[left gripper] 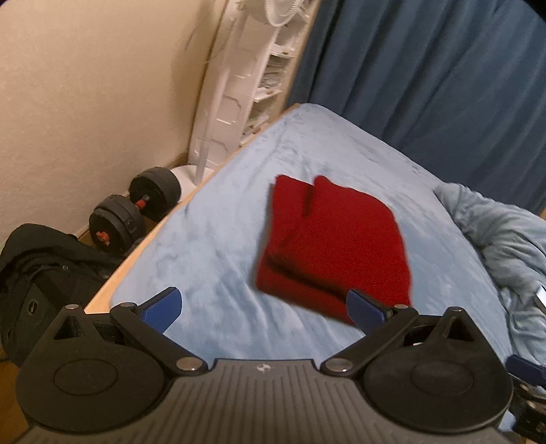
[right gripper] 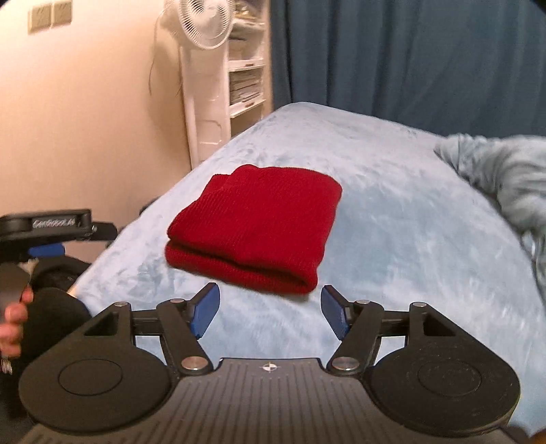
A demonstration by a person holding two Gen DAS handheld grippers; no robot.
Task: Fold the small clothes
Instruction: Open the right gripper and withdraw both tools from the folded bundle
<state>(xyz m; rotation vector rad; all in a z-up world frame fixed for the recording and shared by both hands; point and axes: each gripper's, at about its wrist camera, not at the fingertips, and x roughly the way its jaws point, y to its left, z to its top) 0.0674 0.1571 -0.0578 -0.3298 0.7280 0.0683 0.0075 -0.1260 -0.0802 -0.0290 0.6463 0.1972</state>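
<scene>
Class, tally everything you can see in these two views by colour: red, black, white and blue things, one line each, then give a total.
Red: 1, folded red garment
Black: 2, dumbbell, black bag
White: 2, fan, shelf unit
Blue: 3, bed cover, crumpled blanket, curtain
Total: 8

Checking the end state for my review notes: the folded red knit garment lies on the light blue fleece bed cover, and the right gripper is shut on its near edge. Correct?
Not quite. The folded red knit garment does lie on the light blue fleece bed cover, but the right gripper is open, its fingers clear of the fabric, as the right wrist view shows.
</scene>
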